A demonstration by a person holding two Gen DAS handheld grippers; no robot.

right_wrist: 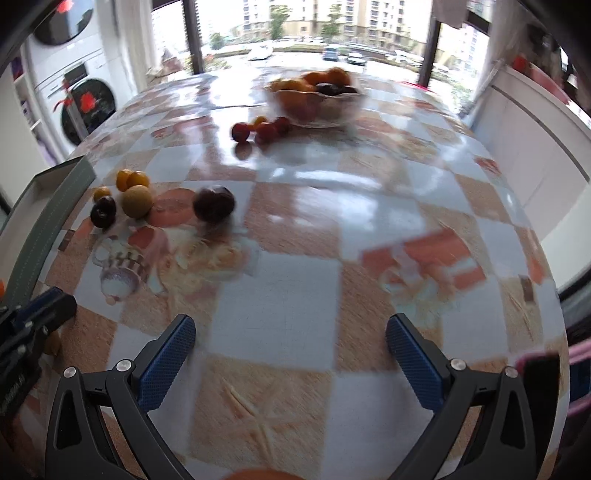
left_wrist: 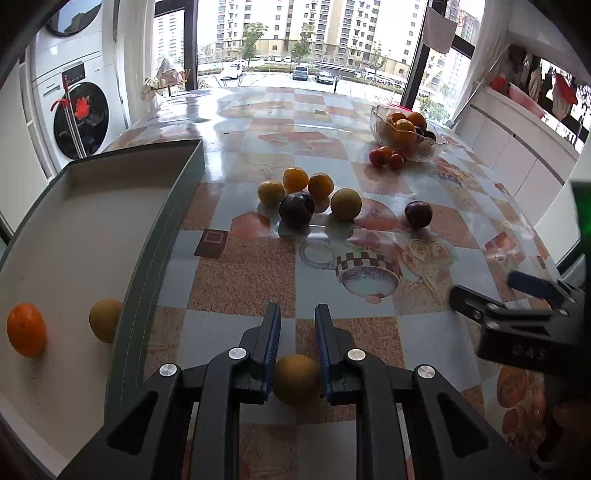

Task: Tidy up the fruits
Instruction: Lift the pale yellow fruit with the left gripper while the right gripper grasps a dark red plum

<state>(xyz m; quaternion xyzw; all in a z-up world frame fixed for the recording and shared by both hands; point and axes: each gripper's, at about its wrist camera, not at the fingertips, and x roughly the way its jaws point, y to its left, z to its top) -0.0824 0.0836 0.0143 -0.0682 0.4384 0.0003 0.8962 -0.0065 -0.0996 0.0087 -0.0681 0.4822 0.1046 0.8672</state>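
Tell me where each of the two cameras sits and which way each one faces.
Left wrist view: on the left claw, looking down across the table; it grips a yellowish fruit, box at left, right claw at the right edge.
Right wrist view: on the open, empty right claw, facing the same way.
Shared: fruit pile, glass bowl, window.

Home interior, dining or utility corner of a flat. Table [left_wrist: 229, 280] under a glossy checked oilcloth printed with cups and roses. Stacked front-loading washer and dryer [left_wrist: 79, 118] at 10 o'clock. Big windows [left_wrist: 306, 40] at 12 o'clock face apartment blocks and parked cars. Laundry [left_wrist: 437, 27] hangs at 1 o'clock; white cabinets [left_wrist: 517, 155] at 2 o'clock. Glass fruit bowl [left_wrist: 402, 136] on the table.
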